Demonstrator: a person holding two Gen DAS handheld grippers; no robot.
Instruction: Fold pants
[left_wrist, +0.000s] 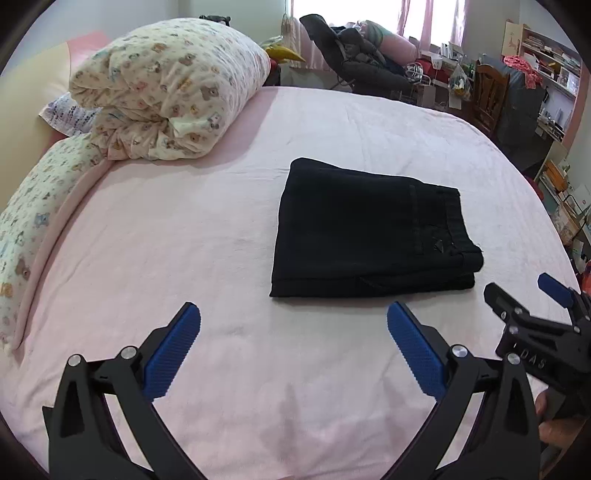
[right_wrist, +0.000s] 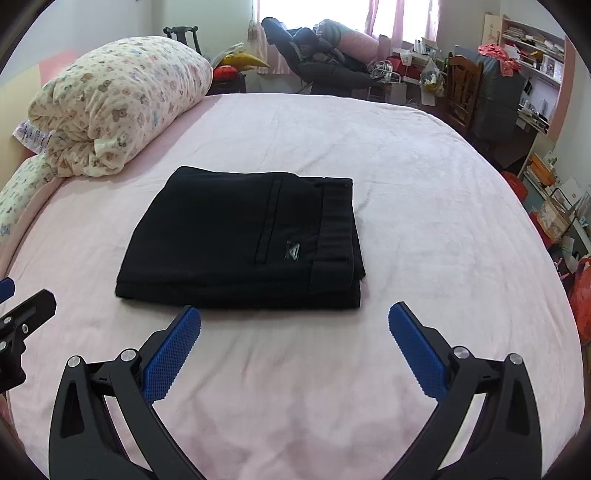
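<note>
Pants (left_wrist: 373, 229), black and folded into a compact rectangle, are seen right of centre in the left wrist view, lying on the pink bed (left_wrist: 184, 240) ahead and right of the left gripper (left_wrist: 293, 325), which is spread wide and empty. In the right wrist view the pants (right_wrist: 240, 236) lie ahead and slightly left of the right gripper (right_wrist: 294, 325), likewise wide open and empty; the long axis runs across the frame, waistband at right. Folding is judged essentially complete.

White letters "DAS" stand on the right gripper (left_wrist: 532, 295) body.
</note>
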